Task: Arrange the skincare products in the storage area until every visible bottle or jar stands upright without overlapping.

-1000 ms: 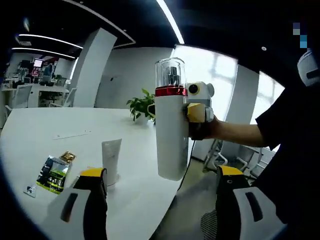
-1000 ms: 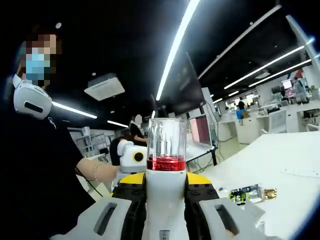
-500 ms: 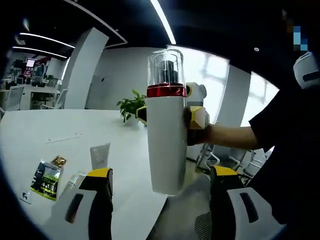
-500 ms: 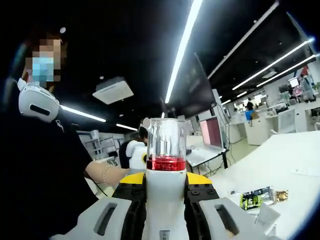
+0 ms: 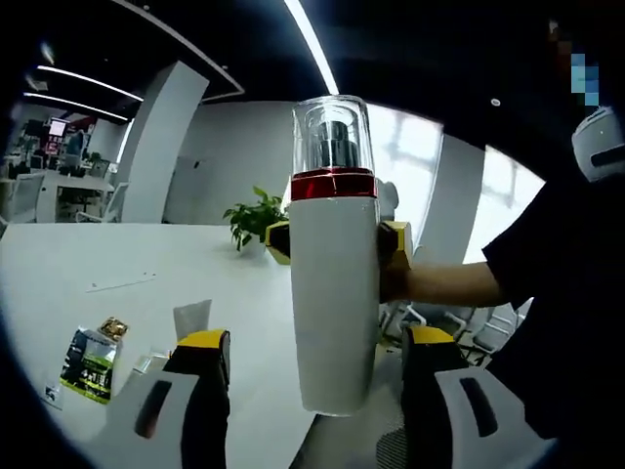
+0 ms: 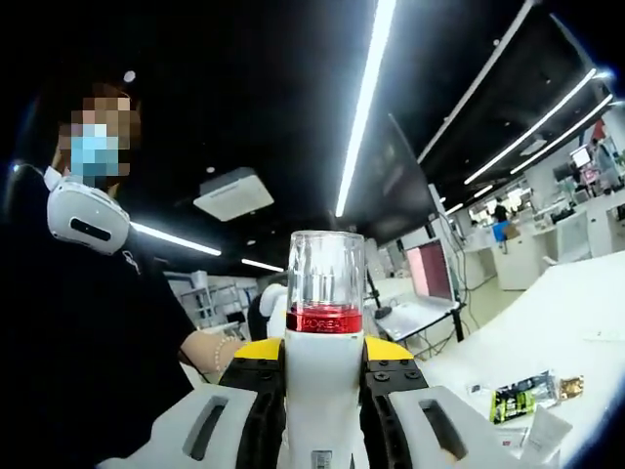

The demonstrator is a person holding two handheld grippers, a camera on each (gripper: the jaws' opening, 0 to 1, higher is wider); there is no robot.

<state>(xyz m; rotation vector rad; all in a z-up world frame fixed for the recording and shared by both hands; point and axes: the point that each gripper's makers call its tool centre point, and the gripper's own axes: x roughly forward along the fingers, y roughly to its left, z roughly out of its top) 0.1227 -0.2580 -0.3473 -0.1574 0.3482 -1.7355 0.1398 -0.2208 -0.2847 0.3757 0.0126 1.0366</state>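
Closer now to the left gripper [image 5: 305, 357], whose jaws stand spread just before it, the white pump bottle [image 5: 334, 283] hangs upright above the tabletop [image 5: 88, 264], pinched in the right gripper [image 6: 323, 376].

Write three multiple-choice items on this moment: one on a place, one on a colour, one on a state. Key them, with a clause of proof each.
1. Where is the white pump bottle?
A. lying on the table
B. held in the air by the right tool
C. beside the plant

2. What colour is the band under the bottle's clear cap?
A. red
B. blue
C. green

3. How does the left tool stand?
A. shut on the bottle
B. shut on the sachet
C. open, holding nothing

Key: 1 B, its yellow-tipped jaws clamp the bottle above the table. 2 A, a red ring circles the neck. 3 C, the jaws stand apart below the bottle.
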